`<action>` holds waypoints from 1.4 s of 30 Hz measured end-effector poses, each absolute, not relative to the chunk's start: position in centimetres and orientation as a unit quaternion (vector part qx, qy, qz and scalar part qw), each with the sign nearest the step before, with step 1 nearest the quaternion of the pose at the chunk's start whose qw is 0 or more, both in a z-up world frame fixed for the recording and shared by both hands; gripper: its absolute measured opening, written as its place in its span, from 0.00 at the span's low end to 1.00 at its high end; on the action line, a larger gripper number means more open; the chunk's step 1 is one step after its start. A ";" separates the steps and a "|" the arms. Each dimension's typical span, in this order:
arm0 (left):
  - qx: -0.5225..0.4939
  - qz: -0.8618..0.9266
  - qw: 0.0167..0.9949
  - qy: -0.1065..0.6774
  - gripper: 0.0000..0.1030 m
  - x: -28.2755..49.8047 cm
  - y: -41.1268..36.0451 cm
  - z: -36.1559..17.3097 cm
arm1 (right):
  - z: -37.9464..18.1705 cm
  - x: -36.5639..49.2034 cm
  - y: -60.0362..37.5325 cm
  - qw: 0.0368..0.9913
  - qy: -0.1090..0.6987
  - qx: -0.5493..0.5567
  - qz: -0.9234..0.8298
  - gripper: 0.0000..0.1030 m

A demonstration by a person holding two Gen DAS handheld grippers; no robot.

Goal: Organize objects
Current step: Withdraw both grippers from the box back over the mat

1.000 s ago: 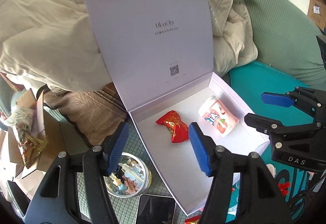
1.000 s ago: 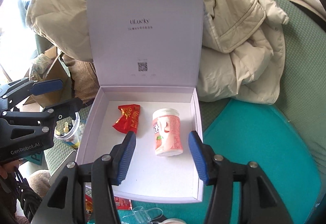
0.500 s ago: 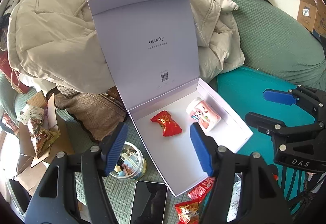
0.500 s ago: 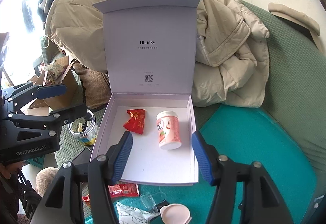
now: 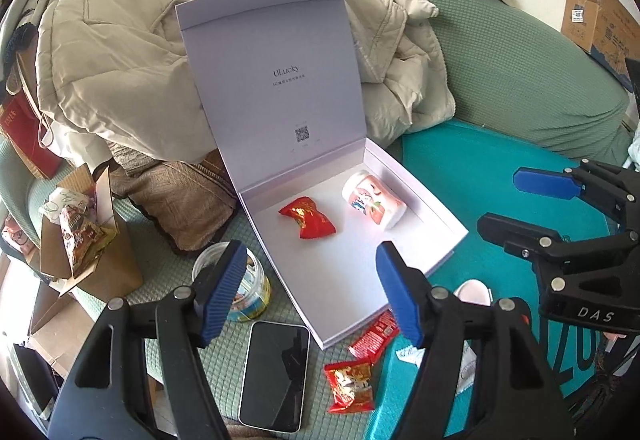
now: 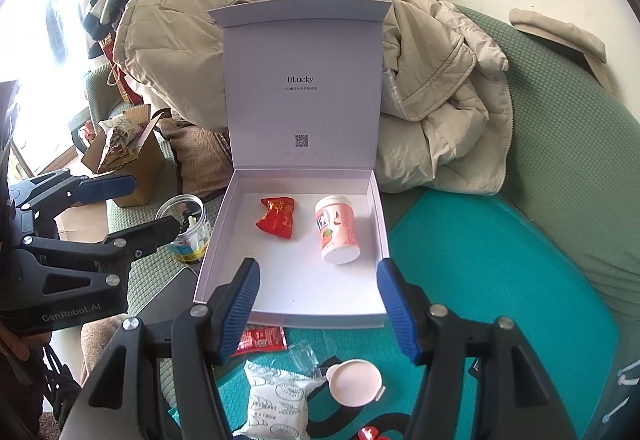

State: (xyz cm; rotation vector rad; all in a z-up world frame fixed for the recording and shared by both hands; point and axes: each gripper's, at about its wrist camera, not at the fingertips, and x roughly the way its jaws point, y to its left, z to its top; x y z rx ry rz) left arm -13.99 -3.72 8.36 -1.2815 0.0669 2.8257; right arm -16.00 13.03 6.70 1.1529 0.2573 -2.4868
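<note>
**Two items boxed, more snacks waiting outside**

Two things already inside the white box (image 6: 382,224), lid propped upright against the beige jacket (image 6: 440,87): a red candy packet (image 6: 277,216) toward the left, a pink bottle (image 6: 337,234) lying on its side toward the right, apart from each other. Just in front of the box on the teal mat (image 6: 500,280): a red sachet (image 6: 260,339), a white patterned snack bag (image 6: 277,404), a pink lid (image 6: 354,381) and a clear plastic cup (image 6: 310,354). In the left view, another red wrapper (image 5: 351,386) beside a phone (image 5: 276,370), and a small glass jar (image 5: 250,290) left of the box.

Left gripper (image 5: 310,290) spread wide, holding nothing; right gripper (image 6: 318,308) likewise wide and empty, hovering over the box's near edge.

Probably light, soft and crinkly, all the wrappers; best pinched across the middle of the pouch or at a sealed end, gently, to avoid crushing the contents. Bottle likely rigid, smooth, prone to rolling; best taken across the body.

Readable: "ULucky" and a QR code inside the lid; "GenRobot.AI" on the left gripper, "DAS" on the right. Bottle print illegible.
</note>
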 end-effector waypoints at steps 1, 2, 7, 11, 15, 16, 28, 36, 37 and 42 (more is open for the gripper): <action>-0.414 0.910 0.020 0.022 0.64 -13.7 -3.7 8.3 | 6.6 -15.7 13.1 0.192 0.091 0.412 -0.886 0.60; -0.415 0.909 0.020 0.023 0.64 -13.4 -3.6 8.2 | 6.6 -15.4 13.1 0.192 0.090 0.413 -0.886 0.60; -0.418 0.908 0.023 0.026 0.64 -11.8 -3.4 7.9 | 5.9 -14.0 13.3 0.188 0.084 0.420 -0.884 0.60; -0.420 0.907 0.029 0.030 0.64 -10.8 -2.9 7.5 | 5.4 -13.1 13.6 0.185 0.080 0.425 -0.882 0.60; -0.428 0.903 0.036 0.020 0.64 -10.1 -2.8 7.0 | 4.7 -12.5 14.0 0.184 0.074 0.435 -0.878 0.60; -0.428 0.903 0.038 0.019 0.64 -9.9 -2.8 6.9 | 4.5 -12.3 14.1 0.182 0.074 0.437 -0.878 0.60; -0.459 0.887 0.047 0.013 0.64 -7.9 -2.2 3.9 | 1.7 -9.8 14.7 0.181 0.067 0.467 -0.863 0.60; -0.484 0.874 0.045 0.009 0.64 -6.5 -2.1 1.6 | -0.3 -8.3 14.9 0.177 0.064 0.487 -0.853 0.60; -0.486 0.873 0.046 0.008 0.64 -6.4 -2.1 1.3 | -0.5 -8.0 14.9 0.176 0.065 0.488 -0.853 0.60; -0.500 0.865 0.043 0.004 0.64 -5.6 -1.8 0.0 | -1.5 -7.0 15.4 0.177 0.063 0.498 -0.847 0.60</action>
